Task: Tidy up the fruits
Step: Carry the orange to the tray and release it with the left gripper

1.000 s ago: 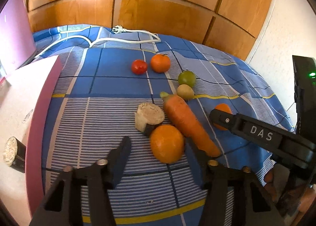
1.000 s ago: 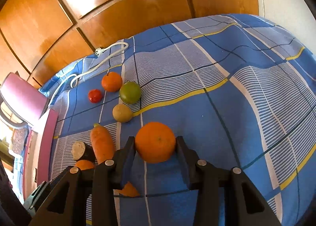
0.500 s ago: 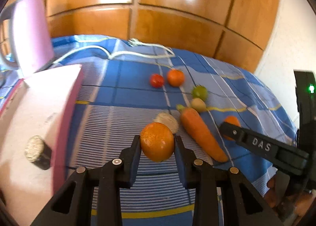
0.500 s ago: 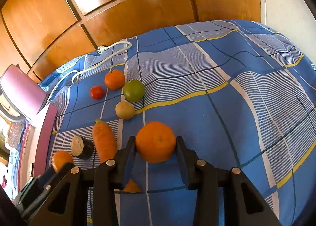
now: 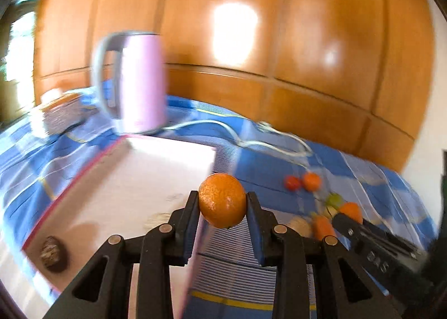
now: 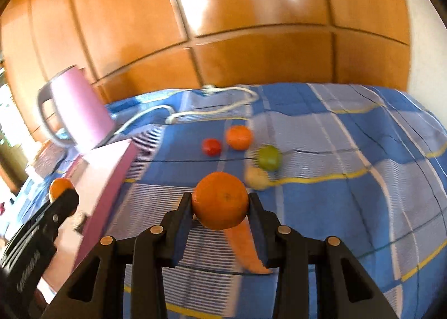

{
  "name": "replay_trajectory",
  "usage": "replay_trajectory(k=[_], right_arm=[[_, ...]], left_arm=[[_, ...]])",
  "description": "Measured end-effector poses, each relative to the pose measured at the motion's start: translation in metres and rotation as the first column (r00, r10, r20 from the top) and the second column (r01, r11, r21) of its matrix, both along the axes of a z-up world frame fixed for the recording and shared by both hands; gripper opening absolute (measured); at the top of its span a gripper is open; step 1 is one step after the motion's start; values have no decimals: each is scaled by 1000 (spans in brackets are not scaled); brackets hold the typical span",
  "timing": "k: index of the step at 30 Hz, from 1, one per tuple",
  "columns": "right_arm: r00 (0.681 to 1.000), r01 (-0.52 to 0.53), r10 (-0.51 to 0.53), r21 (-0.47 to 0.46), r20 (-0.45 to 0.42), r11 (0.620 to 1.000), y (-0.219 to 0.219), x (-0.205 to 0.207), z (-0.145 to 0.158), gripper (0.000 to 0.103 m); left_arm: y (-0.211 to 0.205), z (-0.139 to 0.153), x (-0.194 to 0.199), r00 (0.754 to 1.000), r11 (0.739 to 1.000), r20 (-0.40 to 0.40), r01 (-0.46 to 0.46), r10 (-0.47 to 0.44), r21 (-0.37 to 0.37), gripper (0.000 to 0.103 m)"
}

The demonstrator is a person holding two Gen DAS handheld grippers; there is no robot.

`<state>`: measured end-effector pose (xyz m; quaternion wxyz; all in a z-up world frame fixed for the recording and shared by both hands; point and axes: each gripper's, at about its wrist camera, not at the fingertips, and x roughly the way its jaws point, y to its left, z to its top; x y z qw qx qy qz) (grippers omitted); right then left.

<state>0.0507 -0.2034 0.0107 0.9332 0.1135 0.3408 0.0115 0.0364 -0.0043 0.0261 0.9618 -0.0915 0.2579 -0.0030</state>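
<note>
My left gripper [image 5: 222, 206] is shut on an orange [image 5: 222, 200] and holds it in the air over the right edge of the white pink-rimmed board [image 5: 139, 179]. My right gripper [image 6: 220, 203] is shut on another orange [image 6: 220, 200], held above the blue checked cloth [image 6: 349, 207] and a carrot [image 6: 245, 249]. On the cloth lie a tomato [image 6: 211, 146], a third orange [image 6: 238, 137], a green fruit [image 6: 268, 157] and a yellowish fruit [image 6: 257, 178]. A dark cut piece [image 5: 53, 253] lies on the board. The left gripper with its orange [image 6: 60, 187] shows at left in the right wrist view.
A pink kettle [image 5: 134, 84] stands behind the board, its white cable [image 5: 251, 137] trailing across the cloth. A stack of papers [image 5: 58, 115] lies at far left. Wooden panelling [image 6: 251, 40] closes the back. A round cut piece [image 5: 300, 228] lies beside the carrot [image 5: 324, 225].
My left gripper closed on its orange, lifted it and swung left over the board. My right gripper, still holding its orange, rose and moved left over the carrot.
</note>
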Motion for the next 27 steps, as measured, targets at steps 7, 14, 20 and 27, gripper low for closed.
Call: replay_trajectory(k=[7,14,20,27], right_arm=[[988,-146,146,13,57,989,43,4,10,39],[955,-283,279,25,100,959,87,12,20,39],[901,-428,423,44,98,903,129,19,20,39],[859,-511,504,89,90,855,148,27,14,40]], left_arm=[[52,-4,-9,968,962,-44,-252,249,-104,33],[84,-20,-6,926,915,-151,-369,346,-165,33],[100,-25,-8,902,884,-191,-423,388,-201,33],[114,-29,-7,873,847,-211,-481,439,-227,34]])
